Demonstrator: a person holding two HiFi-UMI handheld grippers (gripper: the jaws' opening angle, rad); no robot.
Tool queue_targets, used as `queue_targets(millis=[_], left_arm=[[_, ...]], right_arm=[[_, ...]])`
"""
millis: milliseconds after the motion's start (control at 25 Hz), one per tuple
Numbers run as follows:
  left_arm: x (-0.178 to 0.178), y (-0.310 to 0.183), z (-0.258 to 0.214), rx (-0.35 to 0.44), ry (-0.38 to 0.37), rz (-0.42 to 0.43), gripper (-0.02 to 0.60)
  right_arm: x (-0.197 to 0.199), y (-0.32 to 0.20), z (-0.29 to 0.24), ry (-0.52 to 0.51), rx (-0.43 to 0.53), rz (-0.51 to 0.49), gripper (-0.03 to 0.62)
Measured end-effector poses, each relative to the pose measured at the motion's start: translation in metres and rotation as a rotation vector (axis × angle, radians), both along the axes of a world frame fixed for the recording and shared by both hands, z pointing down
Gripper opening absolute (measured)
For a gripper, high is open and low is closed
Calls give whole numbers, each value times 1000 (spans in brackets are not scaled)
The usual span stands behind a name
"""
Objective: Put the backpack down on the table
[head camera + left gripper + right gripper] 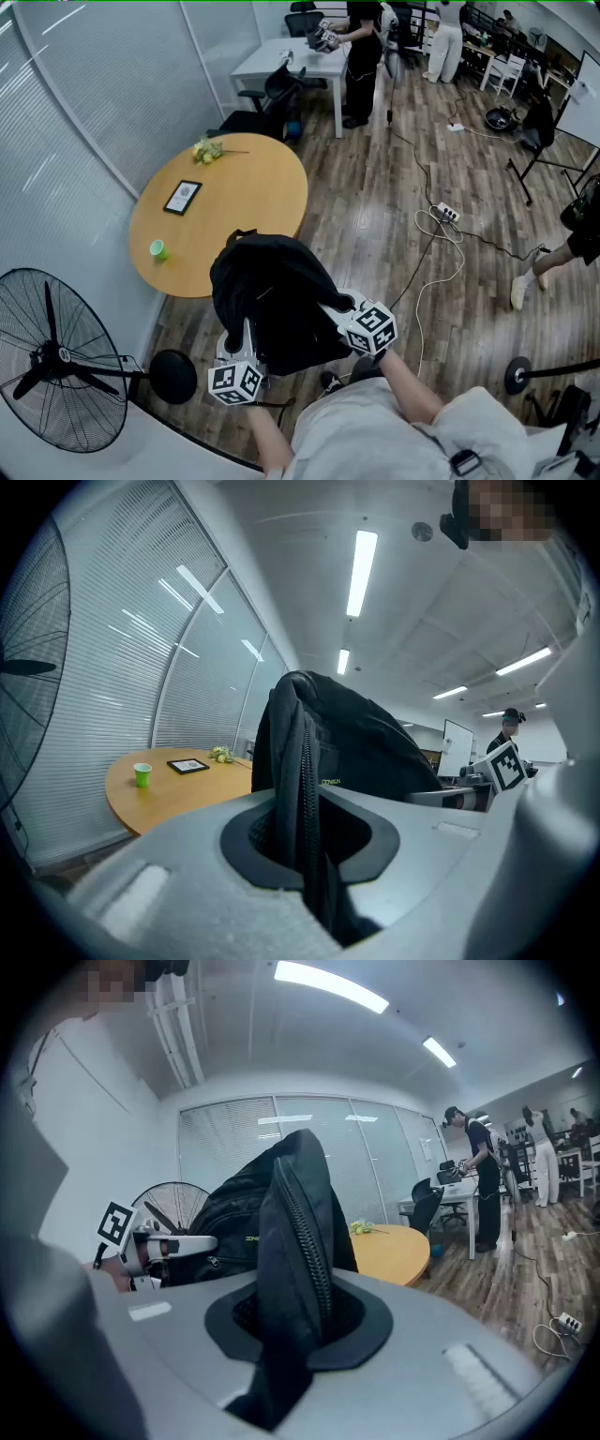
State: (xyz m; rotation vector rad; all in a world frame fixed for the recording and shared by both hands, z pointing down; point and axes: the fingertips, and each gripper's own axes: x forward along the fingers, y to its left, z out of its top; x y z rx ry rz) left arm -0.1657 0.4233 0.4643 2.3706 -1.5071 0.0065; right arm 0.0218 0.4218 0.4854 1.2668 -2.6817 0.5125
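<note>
A black backpack [272,300] hangs in the air between my two grippers, above the floor at the near edge of the round wooden table [248,192]. My left gripper [246,349] is shut on a zippered fold of the bag's near-left side, and the fabric [302,761] fills its jaws. At the bag's right side my right gripper [349,307] is shut on another zippered fold [298,1232]. The backpack's bulk rises in front of both gripper cameras. In the left gripper view the table [178,785] lies beyond the bag to the left.
On the table lie a green cup [158,249], a dark framed tablet [183,197] and yellow flowers [207,150]. A standing fan [56,361] is at the near left. Cables and a power strip [444,214] lie on the wood floor. A person [361,47] stands at a white desk.
</note>
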Motion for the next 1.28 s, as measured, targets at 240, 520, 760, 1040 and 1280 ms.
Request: queue_targets(millis=[240,520,760,1040,1280], left_arm=[[1,0,-5,10,-2,23,32],[-3,-17,-13,26,-16,31,32],[-1,-75,-55,97,-29,-42,32],[16,-67,-65,142,-51,-57,31],[29,-83,-53,124,-53,-12,31]], right_arm=[[1,3,-4,-9,9,17,57],[-4,-13,-11,12,21,34,57],[-8,-79,-53,44,115,80,58],[14,-63,-58,1,129,133,58],[28,-77,-45,9,111,137,58]])
